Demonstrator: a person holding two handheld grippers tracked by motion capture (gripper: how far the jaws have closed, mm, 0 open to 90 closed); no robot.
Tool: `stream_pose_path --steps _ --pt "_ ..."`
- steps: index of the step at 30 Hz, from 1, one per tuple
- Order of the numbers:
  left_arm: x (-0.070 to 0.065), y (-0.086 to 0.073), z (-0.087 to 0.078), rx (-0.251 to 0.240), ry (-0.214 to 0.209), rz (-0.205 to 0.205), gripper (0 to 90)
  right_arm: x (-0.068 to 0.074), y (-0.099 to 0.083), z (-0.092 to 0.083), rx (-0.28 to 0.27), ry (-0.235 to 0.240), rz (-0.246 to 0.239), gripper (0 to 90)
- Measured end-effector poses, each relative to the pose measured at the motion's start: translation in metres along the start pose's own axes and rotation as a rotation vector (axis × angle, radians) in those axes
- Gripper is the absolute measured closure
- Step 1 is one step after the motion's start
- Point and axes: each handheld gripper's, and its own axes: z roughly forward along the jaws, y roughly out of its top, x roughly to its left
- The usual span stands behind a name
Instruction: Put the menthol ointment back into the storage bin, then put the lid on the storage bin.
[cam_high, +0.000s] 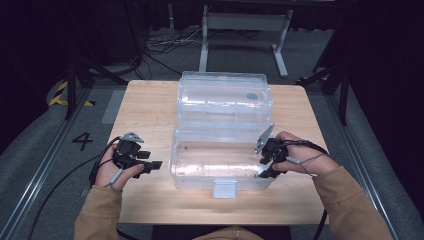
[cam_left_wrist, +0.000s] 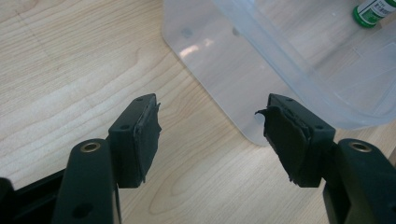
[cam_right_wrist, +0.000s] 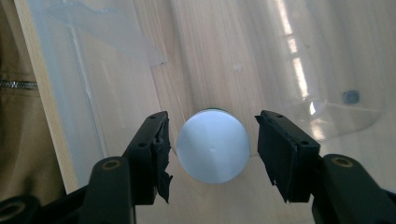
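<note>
While your right gripper (cam_right_wrist: 211, 140) hangs over the near right corner of the open clear plastic box (cam_high: 222, 172), its jaws stand spread on either side of a small bottle (cam_right_wrist: 212, 145) seen end-on by its white cap; a gap shows on both sides, so nothing is pinched. The bottle appears to rest on the box floor. Judged from that, the placing is done; what is left is to pull the hand clear and fold the lid (cam_high: 225, 97) down onto its latch (cam_high: 224, 188). Your left gripper (cam_left_wrist: 212, 135) waits spread and empty over the bench (cam_left_wrist: 70, 70), beside the box's near left corner. The bottle's green-and-white label is too small to read. A "4" (cam_high: 82, 140) marks the floor.
</note>
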Motion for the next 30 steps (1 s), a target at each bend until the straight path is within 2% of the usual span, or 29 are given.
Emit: stream_pose_path --steps 11,13,15,18,24,30 --pt "-0.001 0.007 0.005 0.005 -0.012 0.019 36.1 0.008 -0.008 -0.030 -0.152 -0.022 0.009 45.0" --pt "-0.002 0.008 0.005 0.002 -0.014 0.015 36.1 0.008 -0.009 -0.038 -0.195 -0.017 0.030 45.4" --pt "-0.002 0.007 0.005 0.001 -0.013 0.020 36.1 0.008 -0.009 -0.040 -0.208 -0.016 0.032 45.4" --pt "-0.003 0.006 0.003 -0.004 -0.012 0.016 36.1 0.007 -0.009 -0.049 -0.262 -0.017 0.050 46.4" --pt "-0.002 0.001 0.000 -0.010 -0.006 0.010 36.1 0.005 -0.005 -0.062 -0.312 -0.019 0.047 47.4" --pt "-0.003 -0.004 -0.003 -0.011 -0.001 0.001 36.2 -0.006 0.005 -0.078 -0.326 -0.076 0.048 47.2"
